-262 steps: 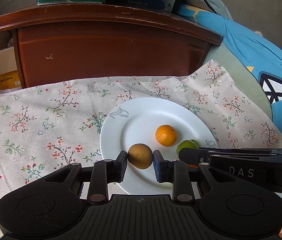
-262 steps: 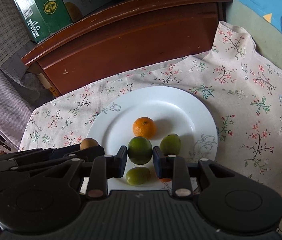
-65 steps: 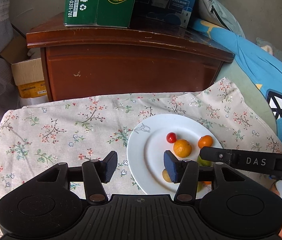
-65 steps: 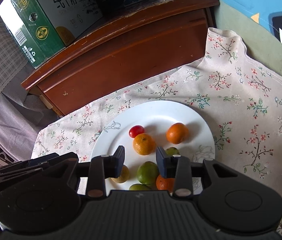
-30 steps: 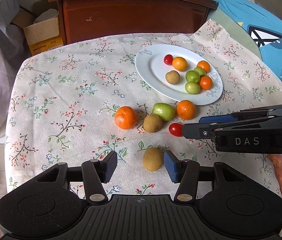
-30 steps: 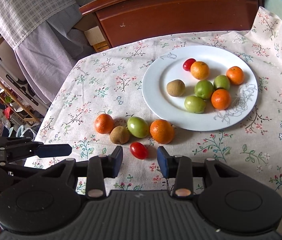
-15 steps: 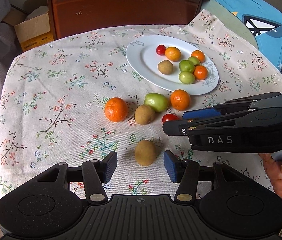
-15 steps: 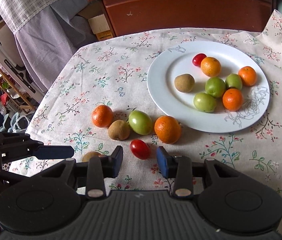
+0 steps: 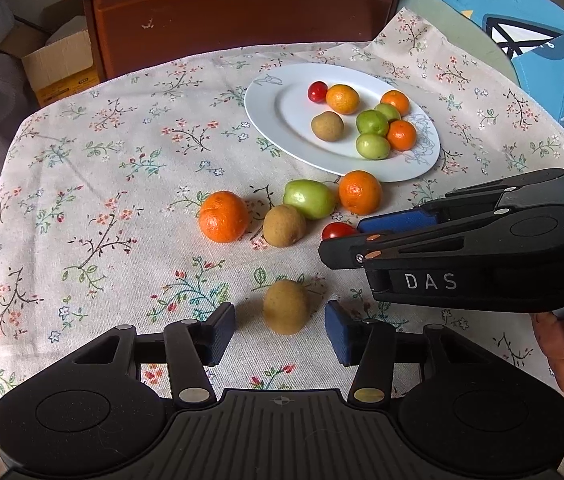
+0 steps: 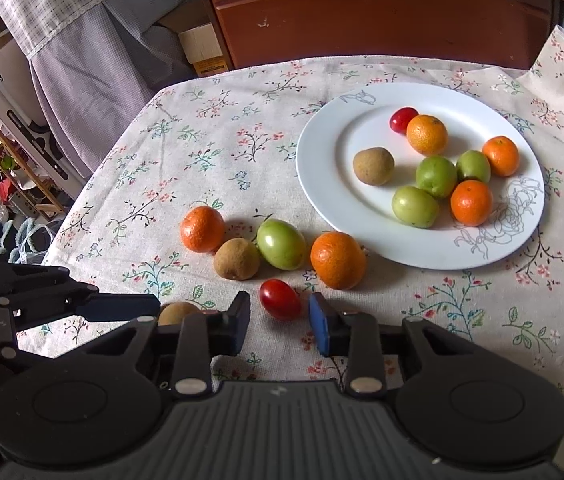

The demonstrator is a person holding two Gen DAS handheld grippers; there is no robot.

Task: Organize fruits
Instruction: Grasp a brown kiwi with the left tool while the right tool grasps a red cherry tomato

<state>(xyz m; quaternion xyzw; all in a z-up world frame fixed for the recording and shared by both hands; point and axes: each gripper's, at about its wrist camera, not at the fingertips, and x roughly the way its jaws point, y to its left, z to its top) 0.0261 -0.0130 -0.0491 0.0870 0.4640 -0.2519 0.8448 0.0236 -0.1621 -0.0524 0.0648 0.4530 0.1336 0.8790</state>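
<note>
A white plate (image 9: 278,120) (image 10: 322,184) holds several small fruits. On the floral cloth in front of it lie two oranges (image 9: 223,217) (image 9: 359,192), a green fruit (image 9: 308,199), a brown kiwi (image 9: 283,225) and a cherry tomato (image 10: 280,299). My left gripper (image 9: 280,326) is open, its pads either side of a second brown kiwi (image 9: 285,312) on the cloth, not touching. My right gripper (image 10: 280,318) is open with the cherry tomato just ahead between its fingertips. The right gripper also shows in the left wrist view (image 9: 346,240).
A dark wooden cabinet (image 9: 242,12) stands behind the table. A cardboard box (image 9: 58,64) sits on the floor at left. Blue fabric (image 9: 522,20) lies at back right. A rack and hanging cloth (image 10: 62,40) stand left of the table.
Both grippers came down and forward from the plate to the loose fruit. The left one now brackets the near kiwi; the right one has closed in on the cherry tomato.
</note>
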